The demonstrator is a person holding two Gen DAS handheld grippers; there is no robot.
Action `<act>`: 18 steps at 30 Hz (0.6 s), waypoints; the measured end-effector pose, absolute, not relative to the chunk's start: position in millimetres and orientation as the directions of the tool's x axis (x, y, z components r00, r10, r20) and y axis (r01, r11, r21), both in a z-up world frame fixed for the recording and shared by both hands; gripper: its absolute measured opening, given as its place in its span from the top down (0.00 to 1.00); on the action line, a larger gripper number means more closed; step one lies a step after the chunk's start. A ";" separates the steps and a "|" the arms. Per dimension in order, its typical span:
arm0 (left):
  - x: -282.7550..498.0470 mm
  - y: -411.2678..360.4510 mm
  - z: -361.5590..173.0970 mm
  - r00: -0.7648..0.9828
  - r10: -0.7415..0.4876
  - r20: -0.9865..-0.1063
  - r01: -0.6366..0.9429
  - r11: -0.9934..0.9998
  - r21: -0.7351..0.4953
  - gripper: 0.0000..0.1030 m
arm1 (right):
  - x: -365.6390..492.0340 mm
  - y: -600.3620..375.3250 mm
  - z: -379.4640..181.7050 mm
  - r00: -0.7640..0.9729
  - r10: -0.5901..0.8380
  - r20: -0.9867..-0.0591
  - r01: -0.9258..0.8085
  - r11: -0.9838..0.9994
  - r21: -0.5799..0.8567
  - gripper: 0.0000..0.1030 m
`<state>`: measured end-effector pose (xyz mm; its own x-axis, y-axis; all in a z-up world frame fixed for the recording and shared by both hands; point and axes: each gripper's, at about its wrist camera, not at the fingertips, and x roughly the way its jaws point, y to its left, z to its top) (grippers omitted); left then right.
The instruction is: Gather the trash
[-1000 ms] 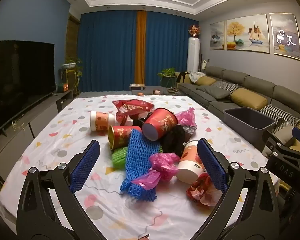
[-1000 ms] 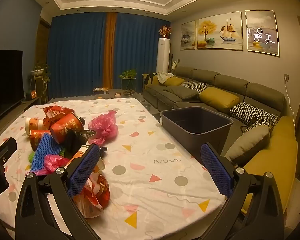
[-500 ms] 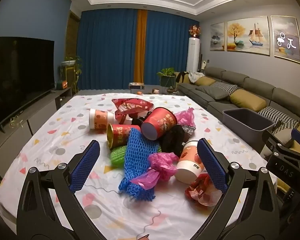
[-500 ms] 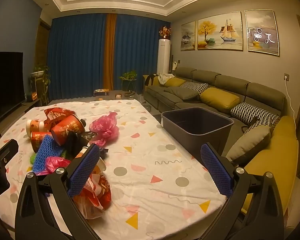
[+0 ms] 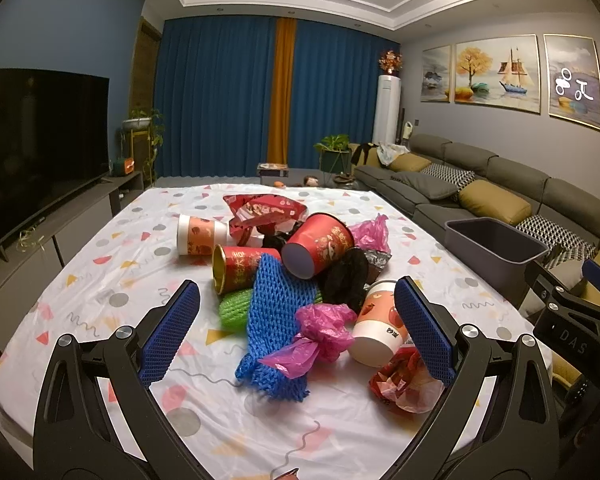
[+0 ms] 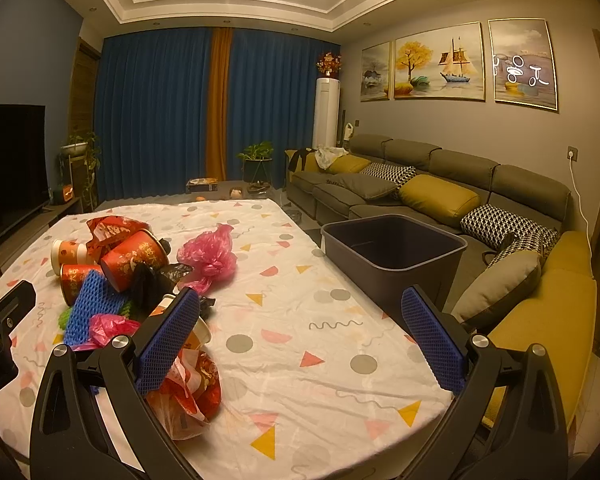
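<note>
- Nearest me, the left gripper (image 5: 296,332) hangs over the near edge of the table (image 5: 112,276) with its jaws spread wide and nothing between them. It looks lined up on the heap, as if to pick the closest piece first.
- The right gripper (image 6: 300,334) is just as wide apart and empty. It faces the bare right half of the cloth, probably kept clear for the route to the bin.
- Just beyond the left gripper lie a blue foam net (image 5: 276,320) with a pink plastic bag (image 5: 320,336) on top, a paper cup (image 5: 380,332) on its side to the right, and a crumpled red-and-white wrapper (image 5: 404,380) nearest the edge.
- Further in, the trash is heaped together mid-table: a green net (image 5: 234,312), two red cups (image 5: 318,246) tipped over, a black bag (image 5: 346,280), another pink bag (image 6: 210,256), and a red packet (image 5: 264,212).
- At the far right the grey bin (image 6: 392,248) stands open beside the table edge, in front of the sofa (image 6: 440,184), so anything lifted need only travel rightwards. It looks empty, so collecting seems not yet begun.
</note>
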<state>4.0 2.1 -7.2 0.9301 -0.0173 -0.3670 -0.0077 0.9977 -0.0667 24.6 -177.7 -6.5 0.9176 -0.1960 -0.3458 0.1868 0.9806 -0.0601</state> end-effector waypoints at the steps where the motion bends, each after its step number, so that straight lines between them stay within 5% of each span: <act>1: 4.1 2.7 -6.4 0.930 -0.018 -0.367 -0.006 0.998 -0.065 0.07 | 24.5 -177.7 -6.5 0.918 -0.196 -0.346 0.187 0.981 -0.059 0.05; 18: 4.8 3.3 -9.0 0.930 -0.018 -0.366 -0.009 0.998 -0.070 0.07 | 25.1 -178.4 -6.1 0.919 -0.192 -0.346 0.185 0.981 -0.052 0.05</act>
<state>4.8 3.3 -9.0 0.9304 -0.0176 -0.3662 -0.0085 0.9975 -0.0695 25.1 -178.4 -6.1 0.9186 -0.1916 -0.3455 0.1849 0.9814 -0.0525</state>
